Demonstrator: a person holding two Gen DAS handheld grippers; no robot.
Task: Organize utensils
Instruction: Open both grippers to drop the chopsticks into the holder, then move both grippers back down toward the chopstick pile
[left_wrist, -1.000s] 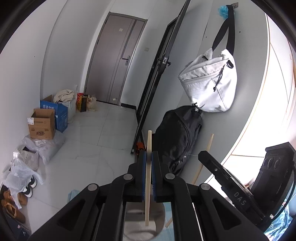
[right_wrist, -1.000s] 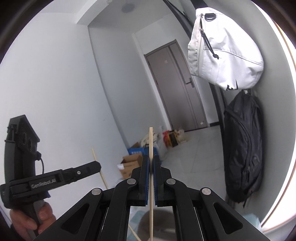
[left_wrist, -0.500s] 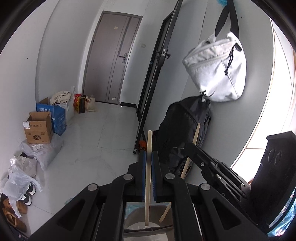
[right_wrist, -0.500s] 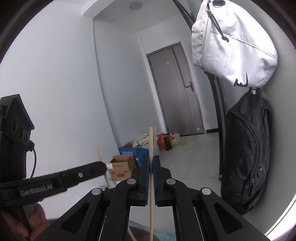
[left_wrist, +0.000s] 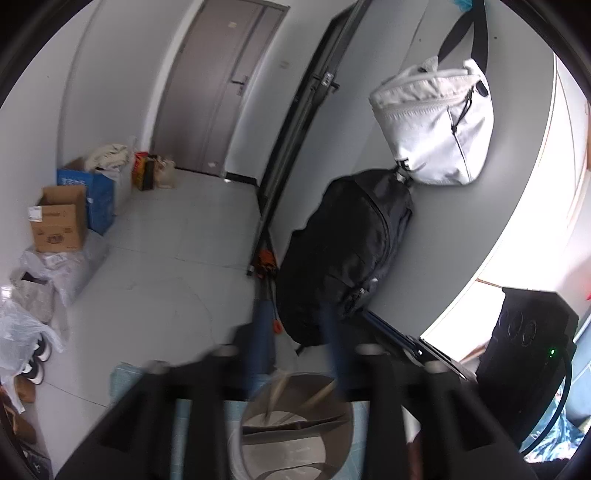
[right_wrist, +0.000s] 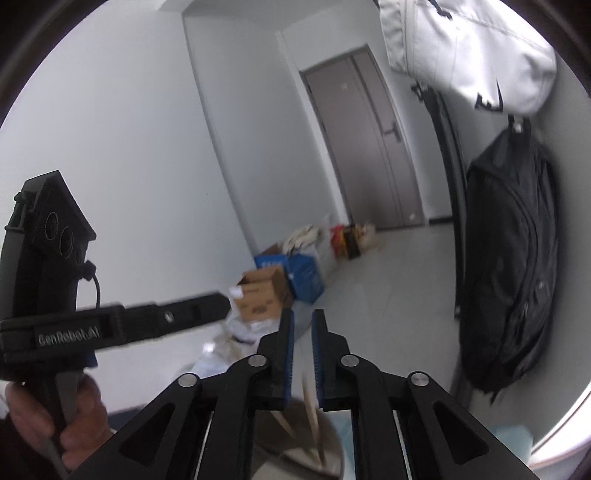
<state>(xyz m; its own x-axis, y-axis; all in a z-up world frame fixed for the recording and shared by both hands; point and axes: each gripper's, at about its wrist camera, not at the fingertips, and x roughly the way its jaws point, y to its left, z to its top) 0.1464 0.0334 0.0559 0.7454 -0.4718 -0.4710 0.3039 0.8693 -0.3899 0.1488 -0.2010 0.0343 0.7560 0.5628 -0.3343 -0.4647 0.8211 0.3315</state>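
Both jaws are opening, the left gripper and right gripper held over the holder, nothing pinched between either pair, and the chopsticks are seen leaning loose inside its rim.

- The left wrist view looks forward and slightly down along its own fingers, close over a grey container, facing the grey door beyond.
- The right wrist view stands just right of it, facing the same door.
- Both views share the door, the black backpack and the cardboard box.
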